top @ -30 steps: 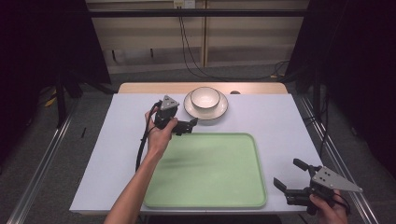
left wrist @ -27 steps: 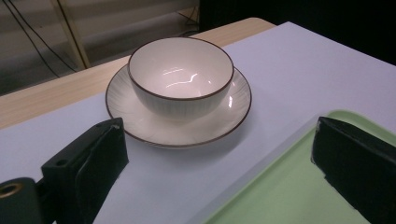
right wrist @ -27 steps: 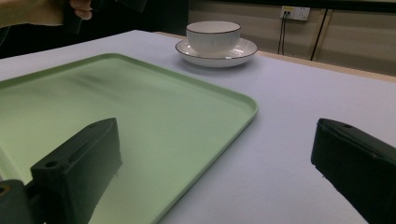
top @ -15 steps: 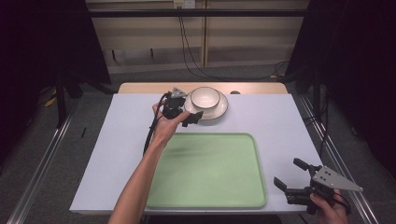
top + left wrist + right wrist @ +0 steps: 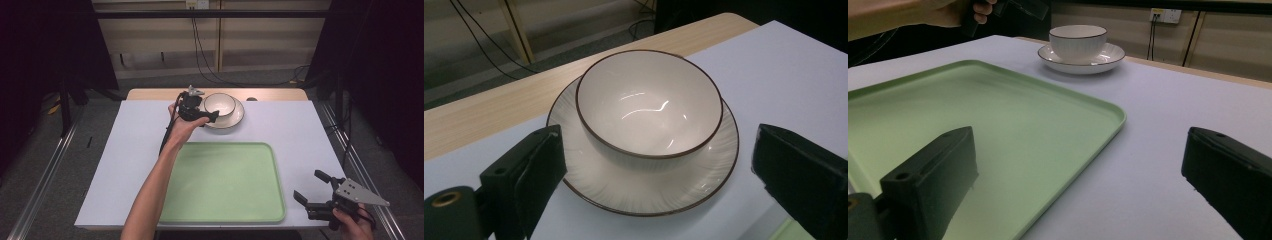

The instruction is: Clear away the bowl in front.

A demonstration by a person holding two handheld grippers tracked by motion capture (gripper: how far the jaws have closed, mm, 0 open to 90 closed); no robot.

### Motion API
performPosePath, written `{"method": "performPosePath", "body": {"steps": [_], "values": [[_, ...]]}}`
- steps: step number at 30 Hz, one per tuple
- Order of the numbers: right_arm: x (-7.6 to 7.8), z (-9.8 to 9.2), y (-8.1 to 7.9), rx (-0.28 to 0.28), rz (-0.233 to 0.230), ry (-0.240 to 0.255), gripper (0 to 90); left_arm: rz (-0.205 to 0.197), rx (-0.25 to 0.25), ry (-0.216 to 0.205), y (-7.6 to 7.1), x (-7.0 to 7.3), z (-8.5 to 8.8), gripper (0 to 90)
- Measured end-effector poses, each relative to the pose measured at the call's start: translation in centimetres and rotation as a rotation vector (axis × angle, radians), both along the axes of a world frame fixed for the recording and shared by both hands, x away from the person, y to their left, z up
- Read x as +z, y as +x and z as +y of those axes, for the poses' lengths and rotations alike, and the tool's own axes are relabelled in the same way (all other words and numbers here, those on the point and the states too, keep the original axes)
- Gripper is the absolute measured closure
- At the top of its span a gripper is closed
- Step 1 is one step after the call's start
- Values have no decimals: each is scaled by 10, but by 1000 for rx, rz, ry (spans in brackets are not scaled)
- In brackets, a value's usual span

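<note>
A white bowl (image 5: 220,103) with a dark rim stands on a white ribbed plate (image 5: 238,116) at the far middle of the table. My left gripper (image 5: 206,106) is open right beside the bowl's left side. In the left gripper view the bowl (image 5: 649,107) and plate (image 5: 644,192) lie just ahead, between its wide-apart jaws and apart from both. My right gripper (image 5: 311,188) hangs open at the table's near right corner, holding nothing. In the right gripper view, a light green tray (image 5: 998,115) lies in front of it and the bowl (image 5: 1078,39) stands farther off.
The green tray (image 5: 225,210) takes up the near middle of the white table cover and is bare. A wooden table edge (image 5: 280,94) runs behind the plate. Cables hang down the back wall. Metal rails run along the floor on both sides.
My left gripper has moved away from the tray's far edge and up to the bowl, now flanking its left side. The right gripper has stayed in place.
</note>
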State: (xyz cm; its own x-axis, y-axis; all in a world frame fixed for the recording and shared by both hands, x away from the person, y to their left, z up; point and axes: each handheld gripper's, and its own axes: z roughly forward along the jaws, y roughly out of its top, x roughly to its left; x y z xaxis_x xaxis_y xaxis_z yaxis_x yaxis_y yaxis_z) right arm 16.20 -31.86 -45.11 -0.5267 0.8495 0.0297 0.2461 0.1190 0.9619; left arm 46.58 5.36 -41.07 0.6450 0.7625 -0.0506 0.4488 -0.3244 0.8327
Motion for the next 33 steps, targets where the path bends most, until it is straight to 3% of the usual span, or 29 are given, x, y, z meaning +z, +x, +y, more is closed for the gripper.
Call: {"method": "performPosePath", "body": {"steps": [5, 6, 7, 10, 11, 12, 14, 15, 18, 19, 22, 23, 26, 27, 30, 33], "values": [[0, 0, 0, 1, 3, 2, 9, 8, 22, 3, 11, -4, -5, 84], [0, 0, 0, 3, 3, 2, 9, 6, 34, -14, 13, -5, -7, 92], [0, 0, 0, 3, 3, 2, 9, 9, 25, 11, 15, -5, -7, 95], [0, 0, 0, 3, 2, 1, 9, 12, 39, -4, 19, -6, -11, 94], [-1, 1, 1, 5, 5, 2, 9, 9, 36, 24, 24, -5, -11, 97], [-1, 1, 1, 5, 5, 2, 9, 9, 36, 24, 24, -5, -11, 104], [0, 1, 1, 16, 3, -4, 9, 27, 54, 23, 27, -3, -11, 159], [-1, 1, 0, 16, 3, -3, 9, 57, 63, 12, 30, -3, -11, 153], [-1, 1, 0, 8, 3, 3, 9, 67, 83, 12, 34, -5, -13, 171], [-1, 1, 1, 7, 1, 5, 9, 78, 85, 40, 39, -7, -13, 192], [-1, 0, 1, 11, 2, 9, 9, 100, 93, 59, 44, -11, -14, 230], [-1, 0, 0, 12, 5, 5, 9, 119, 102, 84, 50, -13, -15, 248], [-1, 0, 1, 9, 3, 6, 9, 138, 111, 94, 53, -16, -17, 317], [-1, 0, 0, 10, 2, -9, 9, 163, 101, 110, 57, -20, -18, 315], [-1, 0, 0, 12, 1, -6, 9, 170, 121, 136, 59, -23, -19, 338], [-2, 0, 0, 15, 2, 2, 9, 202, 117, 108, 62, -28, -18, 387]]}}
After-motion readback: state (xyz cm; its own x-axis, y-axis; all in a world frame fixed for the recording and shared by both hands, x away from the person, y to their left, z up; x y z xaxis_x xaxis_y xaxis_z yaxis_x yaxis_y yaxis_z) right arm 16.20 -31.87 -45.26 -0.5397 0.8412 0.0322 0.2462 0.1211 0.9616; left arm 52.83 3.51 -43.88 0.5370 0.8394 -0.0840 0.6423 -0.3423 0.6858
